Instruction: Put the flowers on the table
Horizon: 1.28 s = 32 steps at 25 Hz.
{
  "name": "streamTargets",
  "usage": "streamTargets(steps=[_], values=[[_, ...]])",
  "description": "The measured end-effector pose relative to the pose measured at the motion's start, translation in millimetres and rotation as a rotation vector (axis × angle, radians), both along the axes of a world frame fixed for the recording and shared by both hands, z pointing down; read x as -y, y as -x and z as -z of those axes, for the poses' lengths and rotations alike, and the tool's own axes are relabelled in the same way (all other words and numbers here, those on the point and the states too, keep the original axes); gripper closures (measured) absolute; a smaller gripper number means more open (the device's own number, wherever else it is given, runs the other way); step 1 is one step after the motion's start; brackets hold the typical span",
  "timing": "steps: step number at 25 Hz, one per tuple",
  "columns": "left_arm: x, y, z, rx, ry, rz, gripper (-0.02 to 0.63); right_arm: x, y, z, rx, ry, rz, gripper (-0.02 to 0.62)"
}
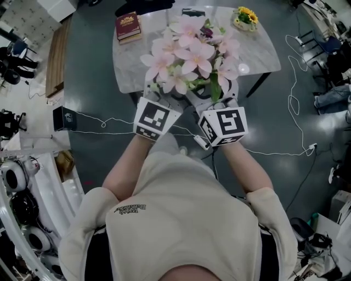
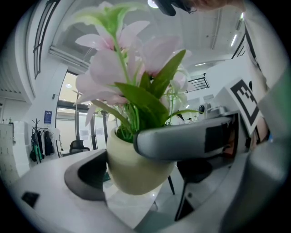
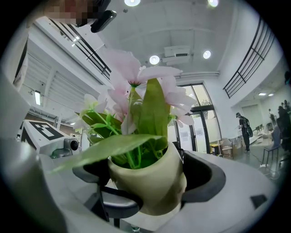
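The flowers (image 1: 189,55) in their pot (image 3: 150,182) hover near the worktop (image 1: 263,49), with left tool (image 2: 136,159) and right tool (image 3: 154,186) both clamped on the pot, seemingly to keep it upright.

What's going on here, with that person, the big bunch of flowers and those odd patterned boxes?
A person holds a cream pot of pink flowers using two hand-held tools. The left tool and the right tool each have their jaws pressed against the pot's sides. The pot is held up at the near edge of the marble table and does not look set down yet. A red book and a small bunch of yellow flowers sit at the table's far side.
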<state>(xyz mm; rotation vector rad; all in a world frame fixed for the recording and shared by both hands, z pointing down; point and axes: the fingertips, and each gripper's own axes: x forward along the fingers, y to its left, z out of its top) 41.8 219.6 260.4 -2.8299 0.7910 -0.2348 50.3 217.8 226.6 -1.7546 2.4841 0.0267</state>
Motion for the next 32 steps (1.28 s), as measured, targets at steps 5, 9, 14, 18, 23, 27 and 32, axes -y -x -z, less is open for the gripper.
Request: streamTargets(steps=[5,9,14,18,23,27,32], values=[[8,-7,1,-0.001,-0.003,-0.012,0.149,8,-7,1,0.0,-0.002,-0.012,0.087],[20,-16,-3,-0.001,-0.003,-0.024,0.149,19,-16,-3,-0.003,-0.001,-0.024,0.087],[47,-25,-10,-0.004,0.009,-0.035,0.149,47,-25,-10,-0.003,0.011,-0.036,0.087],[74,-29,-15,-0.004,0.02,-0.037,0.149,75,-29,-16,-0.01,0.026,-0.037,0.087],[108,-34,-18,-0.002,0.032,-0.032,0.149,109,-33,-19,-0.001,0.036,-0.032,0.087],[138,-33,-22,0.005,0.04,-0.023,0.149,139,-33,-23,0.003,0.047,-0.023,0.087],[180,-32,-29,0.004,0.058,-0.013,0.149,182,-31,-31,0.002,0.068,-0.013,0.087]])
